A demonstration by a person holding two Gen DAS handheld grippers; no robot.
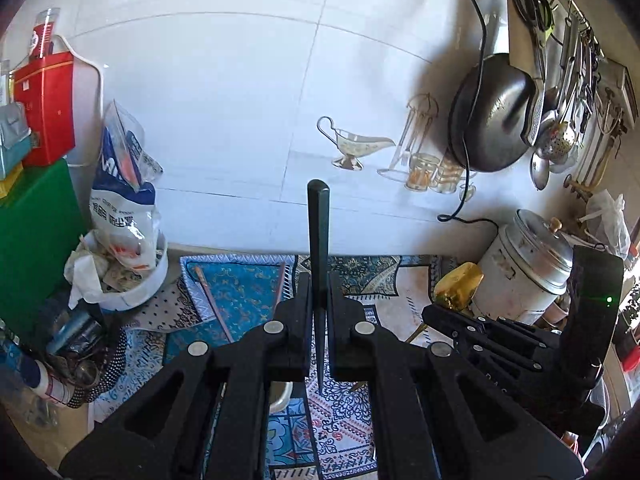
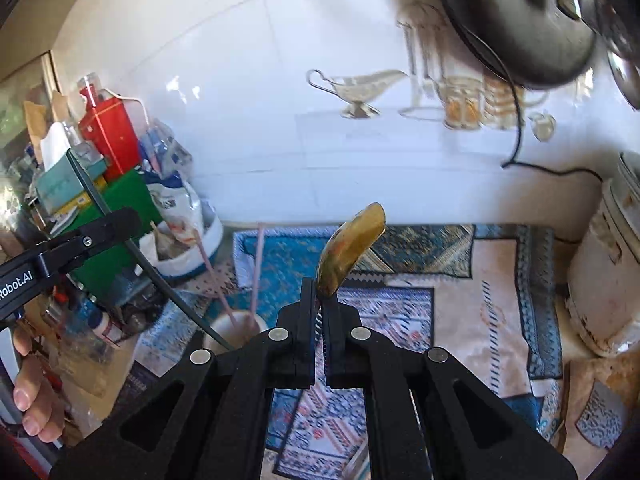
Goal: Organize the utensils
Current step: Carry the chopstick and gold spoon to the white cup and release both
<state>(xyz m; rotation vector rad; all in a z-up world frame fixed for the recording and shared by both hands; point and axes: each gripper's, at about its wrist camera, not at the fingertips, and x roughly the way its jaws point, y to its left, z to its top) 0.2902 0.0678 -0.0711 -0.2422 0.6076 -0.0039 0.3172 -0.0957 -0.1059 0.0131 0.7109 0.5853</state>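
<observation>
My left gripper (image 1: 319, 292) is shut on a dark green chopstick (image 1: 319, 240) that stands upright between the fingers, its tip pointing down. In the right wrist view the same chopstick (image 2: 120, 232) slants down into a beige cup (image 2: 236, 330) that holds two pink chopsticks (image 2: 256, 264). My right gripper (image 2: 319, 300) is shut on a gold spoon (image 2: 352, 248), bowl up, above the patterned mat (image 2: 460, 300). The right gripper with the spoon (image 1: 458, 284) also shows at the right of the left wrist view.
A metal canister (image 1: 524, 268) stands at the right by the wall. A black pan (image 1: 492, 116) and several utensils (image 1: 560, 136) hang above it. A white bowl with bags (image 1: 124, 264), a green box (image 1: 32, 240) and a red box (image 1: 48, 108) crowd the left.
</observation>
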